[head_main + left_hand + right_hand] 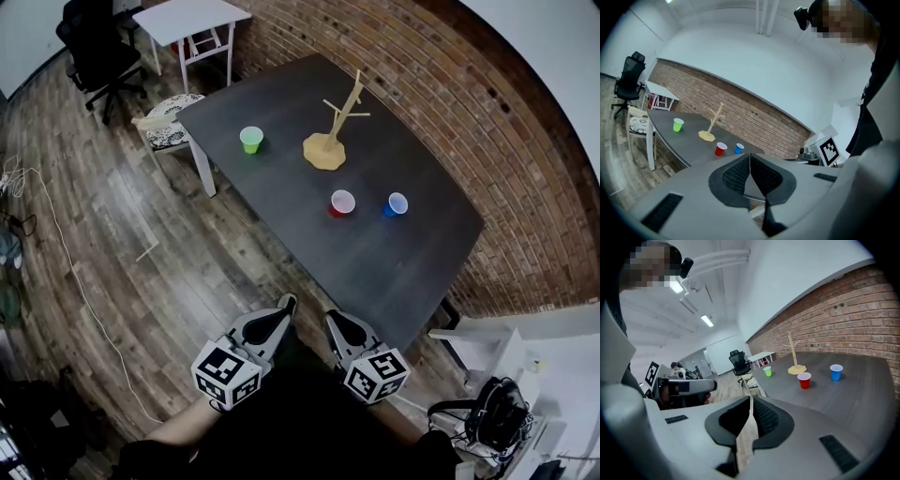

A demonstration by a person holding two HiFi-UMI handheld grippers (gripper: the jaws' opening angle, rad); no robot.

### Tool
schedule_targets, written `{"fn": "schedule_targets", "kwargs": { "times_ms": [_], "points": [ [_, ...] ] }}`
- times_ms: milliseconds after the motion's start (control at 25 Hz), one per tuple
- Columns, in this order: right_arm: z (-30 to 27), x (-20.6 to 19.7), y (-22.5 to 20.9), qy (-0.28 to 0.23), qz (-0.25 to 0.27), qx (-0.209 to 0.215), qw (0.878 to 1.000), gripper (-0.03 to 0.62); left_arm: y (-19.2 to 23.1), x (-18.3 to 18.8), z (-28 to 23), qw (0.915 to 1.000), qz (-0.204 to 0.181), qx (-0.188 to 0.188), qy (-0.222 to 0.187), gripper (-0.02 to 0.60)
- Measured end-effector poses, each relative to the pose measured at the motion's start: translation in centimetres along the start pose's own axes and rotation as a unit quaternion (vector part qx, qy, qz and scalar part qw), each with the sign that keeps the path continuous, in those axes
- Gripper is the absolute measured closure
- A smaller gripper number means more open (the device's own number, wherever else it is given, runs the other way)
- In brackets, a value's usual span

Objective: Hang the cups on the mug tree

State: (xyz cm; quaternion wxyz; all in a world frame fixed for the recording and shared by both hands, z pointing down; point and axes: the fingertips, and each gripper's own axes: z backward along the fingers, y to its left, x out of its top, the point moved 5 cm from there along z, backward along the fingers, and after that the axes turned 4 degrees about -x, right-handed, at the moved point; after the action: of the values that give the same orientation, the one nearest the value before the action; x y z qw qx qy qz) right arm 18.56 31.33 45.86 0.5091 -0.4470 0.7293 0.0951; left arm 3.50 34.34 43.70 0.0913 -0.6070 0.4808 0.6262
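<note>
Right, here's the dark table [281,103] stretching out ahead of me, and everything I need sits on it. Biggest piece on top is the wooden mug tree [328,150], standing upright on its flat base, every peg bare as far as I can see. Both my tools are down at the near end, well short of the tree and off the table's near corner: the left gripper [286,302] has its jaws pressed together with nothing between them, and the right gripper [330,317] is the same, closed and empty. Now the cups, three of them, all upright with mouths up. The green cup [250,140] stands to the left of the tree in the head view, well apart from it. The red cup [342,202] sits on my side of the tree, near its base, and the blue cup [397,203] is just beside the red one, to the tree's right. So by my reckoning nothing is hung yet: all three cups are left to pick up and hook on, and I'd need to open a jaw first.
</note>
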Motion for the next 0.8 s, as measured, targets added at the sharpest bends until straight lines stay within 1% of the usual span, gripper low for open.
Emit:
{"fn": "schedule_targets", "kwargs": {
  "times_ms": [120, 240, 360, 400, 440, 480, 560, 680, 800],
  "points": [
    [-2.4, 0.9, -2.9, -0.015, -0.023, -0.02, 0.999, 0.551, 2.3, 1.0, -0.5, 0.9998, -0.001, 0.02, 0.0, 0.561],
    [-5.1, 2.7, -6.0, -0.027, -0.036, -0.032, 0.998, 0.55, 4.6, 2.9, -1.0, 0.9988, -0.005, 0.047, -0.009, 0.56],
    [-8.2, 4.6, -9.9, -0.034, -0.033, -0.068, 0.997, 0.548, 6.5, 4.9, -2.6, 0.9981, -0.011, 0.059, -0.009, 0.561],
    [-9.3, 5.0, -11.4, -0.03, -0.031, -0.08, 0.996, 0.528, 7.0, 5.4, -3.4, 0.9981, -0.013, 0.06, -0.008, 0.56],
    [-10.4, 5.3, -12.8, -0.023, -0.028, -0.089, 0.995, 0.47, 7.4, 5.9, -4.2, 0.9981, -0.014, 0.059, -0.006, 0.561],
    [-11.5, 5.4, -14.3, -0.014, -0.023, -0.096, 0.995, 0.428, 7.8, 6.3, -5.1, 0.9982, -0.016, 0.057, -0.006, 0.561],
    [-13.8, 5.4, -17.0, 0.01, -0.007, -0.105, 0.994, 0.375, 8.4, 7.1, -6.9, 0.9985, -0.02, 0.051, -0.006, 0.561],
    [-17.6, 4.2, -20.6, 0.049, 0.009, -0.109, 0.993, 0.32, 8.9, 8.4, -8.9, 0.9984, -0.034, 0.044, -0.004, 0.561],
    [-21.3, 3.3, -23.7, 0.081, 0.023, -0.12, 0.989, 0.303, 9.9, 9.5, -10.4, 0.9981, -0.039, 0.048, 0.002, 0.56]
  ]
}}
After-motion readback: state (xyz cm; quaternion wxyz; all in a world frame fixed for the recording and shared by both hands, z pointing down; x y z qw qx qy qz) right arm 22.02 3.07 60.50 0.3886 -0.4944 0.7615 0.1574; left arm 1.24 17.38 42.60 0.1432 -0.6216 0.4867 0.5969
